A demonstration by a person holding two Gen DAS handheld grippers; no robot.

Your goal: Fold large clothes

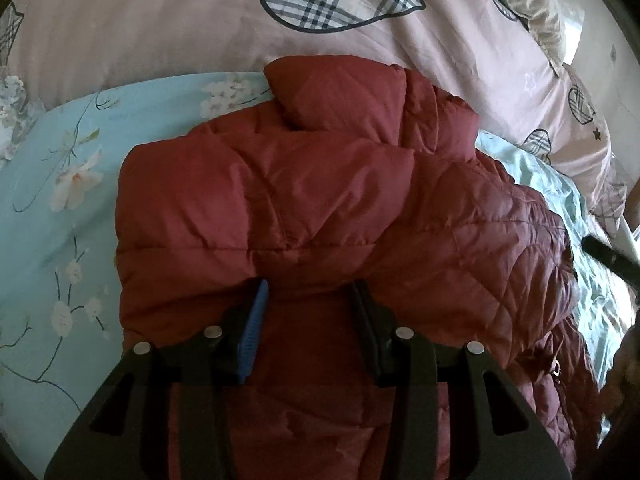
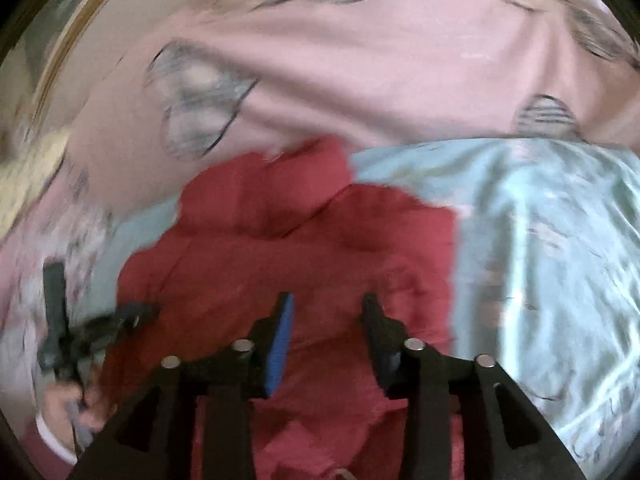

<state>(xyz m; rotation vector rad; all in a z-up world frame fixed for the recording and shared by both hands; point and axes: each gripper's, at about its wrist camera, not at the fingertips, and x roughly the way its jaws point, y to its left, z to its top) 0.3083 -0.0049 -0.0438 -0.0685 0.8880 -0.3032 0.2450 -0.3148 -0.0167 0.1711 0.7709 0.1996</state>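
Note:
A dark red quilted puffer jacket [image 1: 312,200] lies bunched and partly folded on a light blue flowered sheet [image 1: 60,184]. My left gripper [image 1: 310,286] is open just above the jacket's near folded edge, with nothing between its fingers. In the blurred right wrist view the same jacket [image 2: 288,232] lies below my right gripper [image 2: 328,300], which is open and empty above it. The left gripper [image 2: 100,320] and the hand holding it show at the left of that view. A black piece at the right edge of the left wrist view [image 1: 608,258] is probably the right gripper.
A pink quilt with plaid heart patches [image 1: 400,40] lies along the far side of the bed, also in the right wrist view [image 2: 380,72]. A beige pillow [image 1: 532,4] sits at the far right. The blue sheet [image 2: 540,240] spreads right of the jacket.

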